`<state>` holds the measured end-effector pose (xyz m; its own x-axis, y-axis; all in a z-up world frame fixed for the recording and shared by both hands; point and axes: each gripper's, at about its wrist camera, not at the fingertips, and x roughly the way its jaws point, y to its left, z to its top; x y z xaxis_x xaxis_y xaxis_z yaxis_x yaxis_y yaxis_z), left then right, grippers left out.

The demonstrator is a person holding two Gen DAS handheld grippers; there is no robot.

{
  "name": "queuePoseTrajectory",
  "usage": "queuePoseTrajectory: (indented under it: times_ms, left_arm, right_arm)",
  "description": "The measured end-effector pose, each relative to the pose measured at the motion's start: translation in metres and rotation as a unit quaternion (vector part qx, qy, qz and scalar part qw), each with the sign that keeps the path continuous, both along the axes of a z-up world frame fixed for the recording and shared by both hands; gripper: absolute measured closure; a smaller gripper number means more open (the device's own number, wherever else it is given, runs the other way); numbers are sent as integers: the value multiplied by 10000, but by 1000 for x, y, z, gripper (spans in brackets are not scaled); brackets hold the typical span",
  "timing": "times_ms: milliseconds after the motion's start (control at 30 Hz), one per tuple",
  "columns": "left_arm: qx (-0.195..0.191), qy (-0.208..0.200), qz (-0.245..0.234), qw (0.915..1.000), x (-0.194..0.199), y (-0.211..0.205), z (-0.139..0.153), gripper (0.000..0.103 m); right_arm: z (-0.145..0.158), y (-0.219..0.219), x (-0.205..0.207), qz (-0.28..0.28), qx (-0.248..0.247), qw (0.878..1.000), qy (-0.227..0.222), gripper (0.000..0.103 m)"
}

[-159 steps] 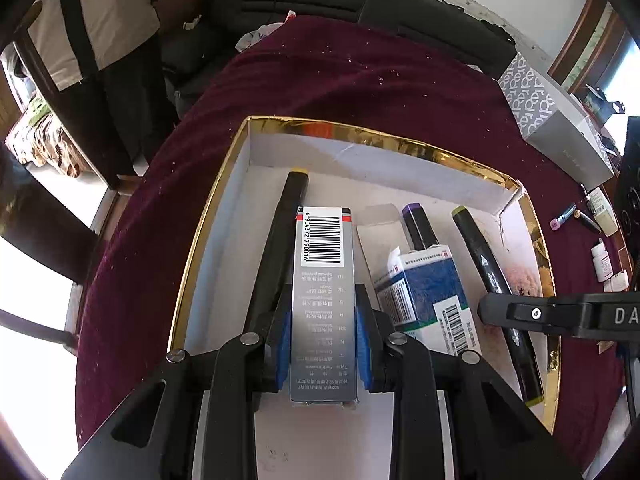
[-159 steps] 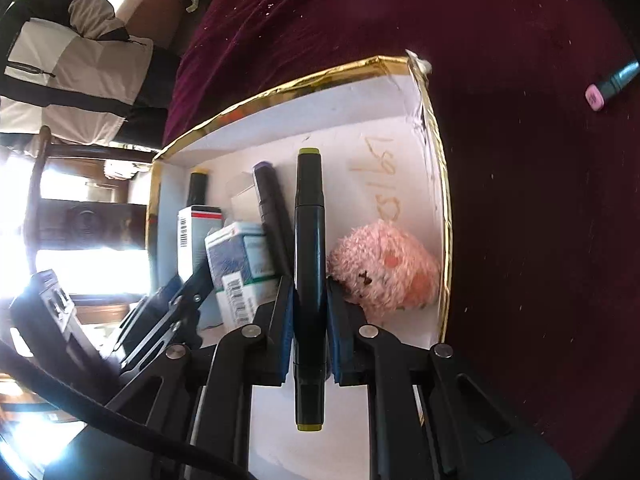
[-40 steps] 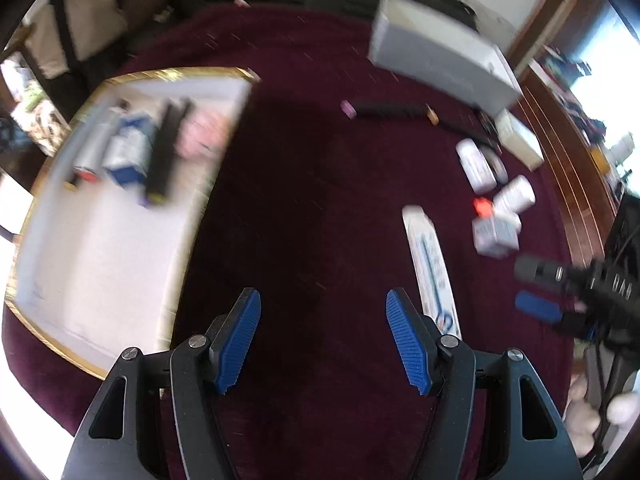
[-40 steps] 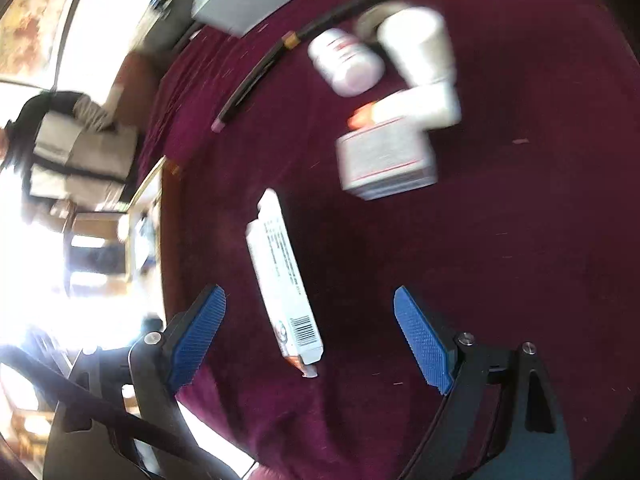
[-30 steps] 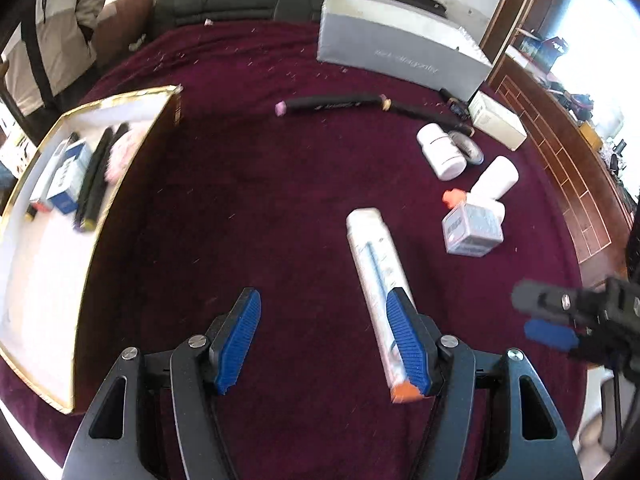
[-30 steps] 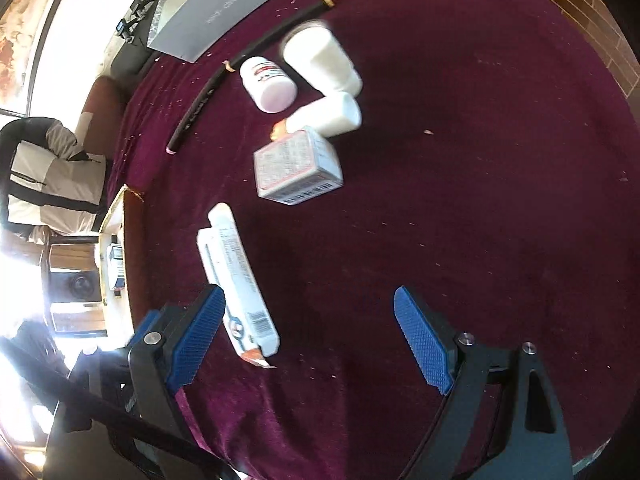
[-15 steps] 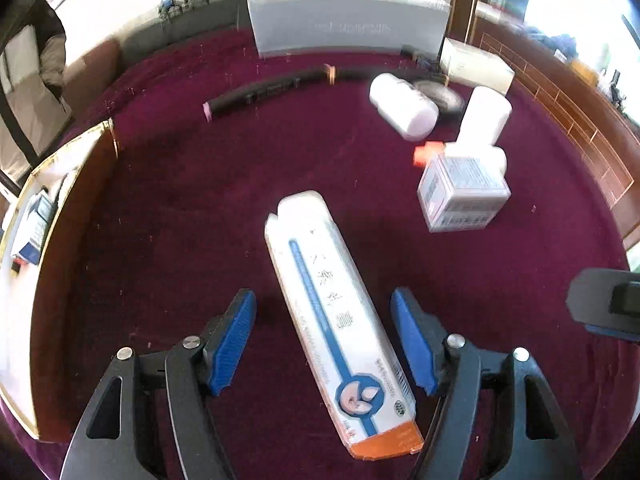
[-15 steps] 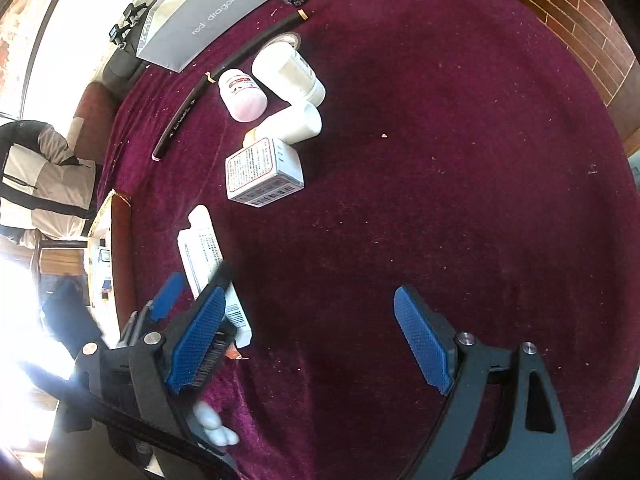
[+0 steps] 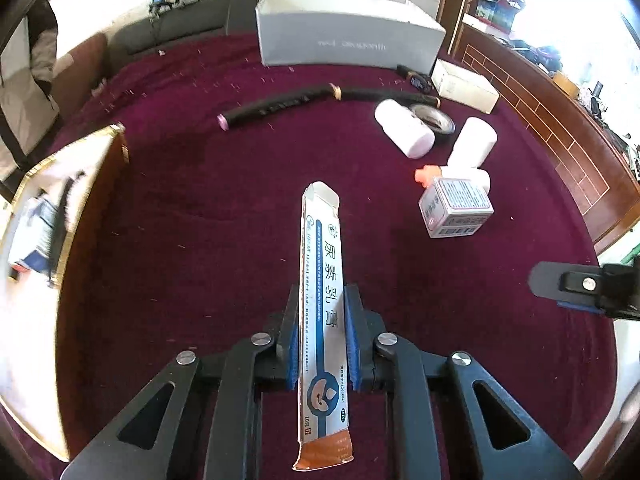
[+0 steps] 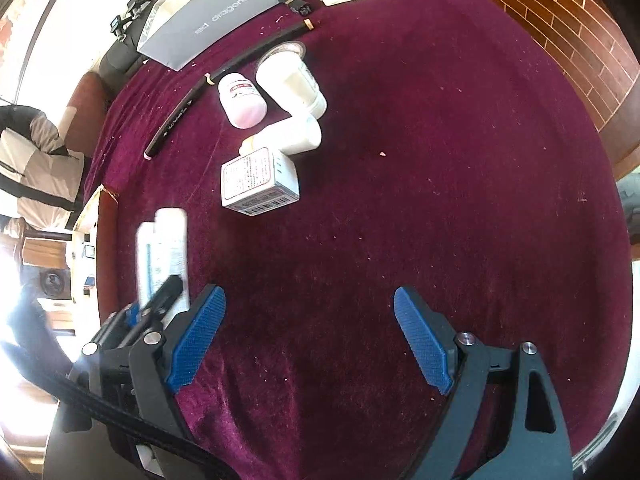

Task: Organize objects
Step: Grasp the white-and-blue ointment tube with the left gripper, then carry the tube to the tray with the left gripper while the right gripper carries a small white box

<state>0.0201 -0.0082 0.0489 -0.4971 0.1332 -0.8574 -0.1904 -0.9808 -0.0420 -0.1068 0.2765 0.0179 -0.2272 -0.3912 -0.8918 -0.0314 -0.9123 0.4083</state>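
Both pads of the left gripper (image 9: 322, 344), its jaws having just closed, pinch the long carton (image 9: 322, 304) lying on the surface (image 9: 200, 220), while the right gripper (image 10: 308, 336) hangs spread and empty just beside it.

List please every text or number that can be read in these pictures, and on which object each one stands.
"尿素乳膏", and "10克" near its orange end: long white carton held in the left gripper.
"red dragonfly", seen upside down: big grey box.
Small print and barcode on the small white box: too small to read.
Label on the white bottle and print on the black marker: too blurred to read.
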Motion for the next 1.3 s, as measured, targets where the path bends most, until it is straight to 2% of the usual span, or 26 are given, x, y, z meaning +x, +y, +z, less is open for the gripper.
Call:
queuePoseTrajectory:
  times_ms: [133, 300, 500, 733, 767, 833, 867, 967, 1000, 1133, 1300]
  left_arm:
    - [-209, 228, 21, 9995, 8, -8, 14, 88]
    - [-281, 300, 183, 9990, 13, -19, 24, 88]
    - [-158, 299, 352, 9988, 17, -37, 32, 88]
    - [-89, 310, 561, 9979, 24, -61, 36, 88]
    - [-97, 306, 586, 9978, 25, -64, 35, 88]
    - [-80, 272, 633, 9976, 25, -70, 34, 88]
    - [-80, 262, 645, 9975, 25, -72, 33, 88]
    - [-83, 254, 663, 9974, 24, -78, 33, 88]
    - [-81, 258, 657, 9975, 24, -79, 34, 88]
    - [-67, 260, 590, 9979, 23, -81, 34, 88]
    - [35, 238, 512, 9984, 23, -86, 37, 88]
  right_arm:
    - [-1, -9, -1, 68, 84, 9999, 11, 15]
    - [6, -33, -5, 435, 473, 9975, 279, 15]
    - [11, -68, -26, 845, 917, 9897, 709, 15]
    - [-3, -80, -54, 721, 1424, 9842, 770, 16]
    - [-4, -81, -57, 698, 1479, 9834, 784, 17]
    - [-5, -84, -61, 638, 1667, 9808, 791, 29]
    - [-6, -85, -62, 640, 1706, 9803, 762, 41]
    - [-12, -88, -64, 621, 1925, 9771, 658, 51]
    - [-13, -88, -65, 613, 1962, 9765, 655, 58]
    - [-11, -86, -63, 551, 1987, 9764, 636, 58]
    - [-3, -78, -54, 579, 1547, 9853, 433, 59]
